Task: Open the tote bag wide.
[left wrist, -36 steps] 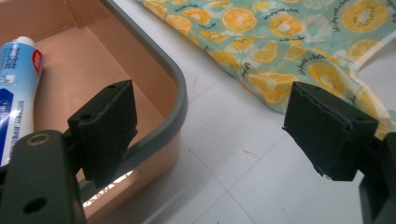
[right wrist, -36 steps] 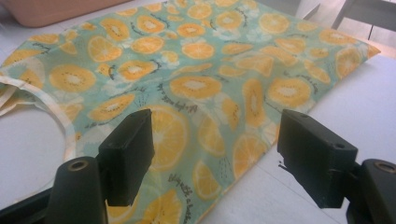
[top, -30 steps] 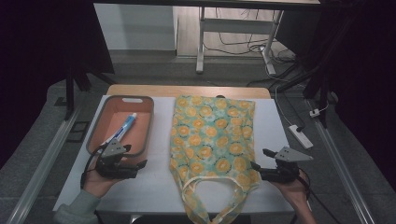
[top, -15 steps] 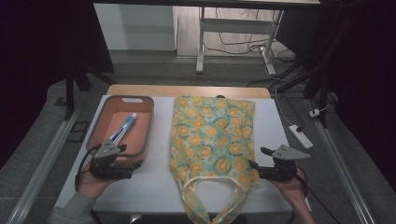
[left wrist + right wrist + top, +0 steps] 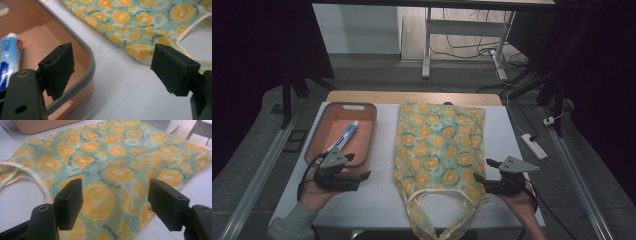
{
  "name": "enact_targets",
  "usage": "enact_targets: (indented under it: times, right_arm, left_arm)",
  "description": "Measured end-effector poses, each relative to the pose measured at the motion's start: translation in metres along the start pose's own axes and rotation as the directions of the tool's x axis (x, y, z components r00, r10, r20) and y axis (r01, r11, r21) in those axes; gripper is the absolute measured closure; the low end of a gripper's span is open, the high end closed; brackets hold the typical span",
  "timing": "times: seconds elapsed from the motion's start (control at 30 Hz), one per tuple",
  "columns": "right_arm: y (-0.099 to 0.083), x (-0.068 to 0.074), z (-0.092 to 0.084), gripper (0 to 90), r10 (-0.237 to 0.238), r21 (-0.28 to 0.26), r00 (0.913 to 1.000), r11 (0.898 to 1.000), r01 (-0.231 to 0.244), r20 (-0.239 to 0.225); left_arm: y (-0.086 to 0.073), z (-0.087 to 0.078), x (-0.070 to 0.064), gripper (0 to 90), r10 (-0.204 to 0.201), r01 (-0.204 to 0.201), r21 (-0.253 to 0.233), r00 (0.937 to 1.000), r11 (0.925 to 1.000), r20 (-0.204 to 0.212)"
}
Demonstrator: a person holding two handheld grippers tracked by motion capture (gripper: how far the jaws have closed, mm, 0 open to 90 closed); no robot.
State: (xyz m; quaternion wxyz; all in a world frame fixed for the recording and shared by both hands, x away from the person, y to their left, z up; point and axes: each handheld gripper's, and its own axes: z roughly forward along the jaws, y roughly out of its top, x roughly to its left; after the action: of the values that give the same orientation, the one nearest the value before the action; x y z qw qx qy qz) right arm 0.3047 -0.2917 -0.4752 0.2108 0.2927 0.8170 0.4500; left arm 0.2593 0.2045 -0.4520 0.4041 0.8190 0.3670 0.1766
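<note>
One camera looks down from high above the fruit bag (image 5: pixel 439 150). Two low cameras sit close beside it, both seeing it.

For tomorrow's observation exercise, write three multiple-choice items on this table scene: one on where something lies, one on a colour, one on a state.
1. Where does the toothpaste tube lie?
A. on the bag
B. in the tray
C. between a gripper's jaws

2. What colour is the inside of the tray?
A. salmon pink
B. dark blue
C. green

3. How do the jaws of the right gripper stand?
A. shut on the bag's handle
B. shut on nothing
C. open, at the edge of the fruit-print bag

Answers: 1 B, the tube rests on the tray's floor in the high view. 2 A, its floor and walls are pink. 3 C, the right gripper view shows both jaws wide apart over the cloth.
</note>
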Motion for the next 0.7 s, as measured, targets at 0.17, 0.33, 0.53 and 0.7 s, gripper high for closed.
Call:
enact_targets:
  times: [0.17, 0.33, 0.53, 0.7]
  right_arm:
    - [0.003, 0.009, 0.0, 28.5, -0.018, 0.001, 0.9998, 1.0, 0.018, -0.011]
    - [0.007, 0.015, 0.003, 28.5, -0.029, 0.002, 0.9992, 1.0, 0.029, -0.027]
    - [0.008, 0.021, 0.008, 28.5, -0.037, 0.005, 0.9978, 0.999, 0.037, -0.055]
    - [0.009, 0.026, 0.012, 28.5, -0.048, 0.011, 0.9965, 0.999, 0.049, -0.069]
  left_arm:
    - [0.012, 0.006, -0.014, 18.9, 0.053, -0.053, 0.001, 0.9975, 0.9986, 0.046]
    - [0.02, 0.016, -0.026, 19.2, 0.098, -0.099, 0.011, 0.9915, 0.995, 0.086]
    - [0.026, 0.028, -0.039, 19.8, 0.143, -0.148, 0.029, 0.9807, 0.9885, 0.133]
    - [0.035, 0.048, -0.056, 20.0, 0.19, -0.208, 0.066, 0.9597, 0.976, 0.207]
